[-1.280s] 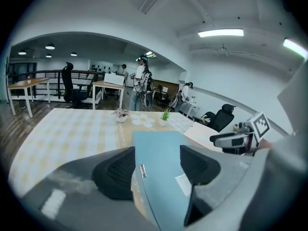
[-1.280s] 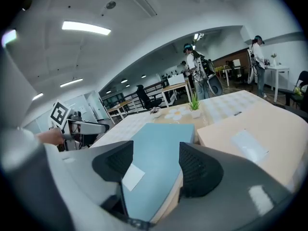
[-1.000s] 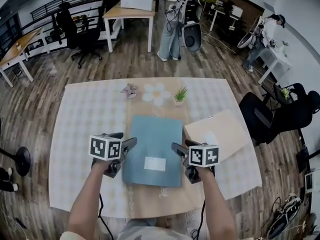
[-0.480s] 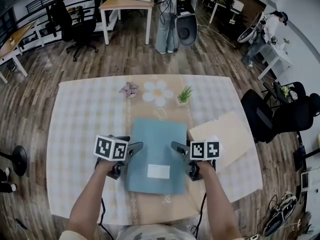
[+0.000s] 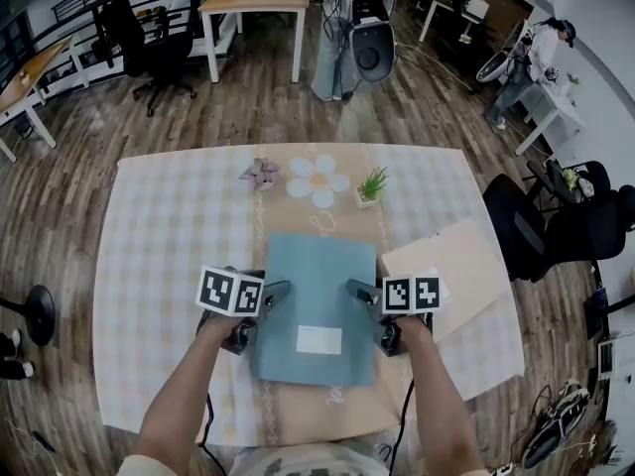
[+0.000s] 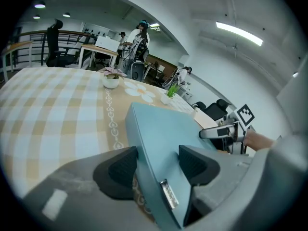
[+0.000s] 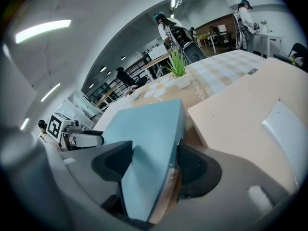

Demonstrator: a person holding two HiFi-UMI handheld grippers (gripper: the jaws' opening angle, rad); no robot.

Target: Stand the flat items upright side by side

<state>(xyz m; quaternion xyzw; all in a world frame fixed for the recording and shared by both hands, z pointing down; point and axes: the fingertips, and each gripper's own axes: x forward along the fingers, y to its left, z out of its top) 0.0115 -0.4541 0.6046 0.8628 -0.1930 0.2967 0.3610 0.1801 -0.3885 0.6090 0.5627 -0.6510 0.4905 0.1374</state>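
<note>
A flat blue box (image 5: 317, 300) with a white label (image 5: 319, 340) lies on the table runner, and a flat tan box (image 5: 461, 271) lies just right of it. My left gripper (image 5: 278, 291) straddles the blue box's left edge (image 6: 144, 143). My right gripper (image 5: 355, 289) straddles its right edge (image 7: 163, 143). In the left gripper view the gripper (image 6: 156, 165) has one pad under the edge and one on the top face. In the right gripper view the gripper (image 7: 154, 165) pinches likewise. Both pairs of jaws have just been closing, with the box between them.
At the table's far side stand a small green plant (image 5: 371, 188), a pink flower pot (image 5: 260, 175) and a white flower-shaped mat (image 5: 317, 181). The checked tablecloth (image 5: 169, 236) lies bare to the left. People, desks and chairs stand beyond the table.
Both grippers have come down and settled on the blue box's side edges. The box still lies flat where it was.
</note>
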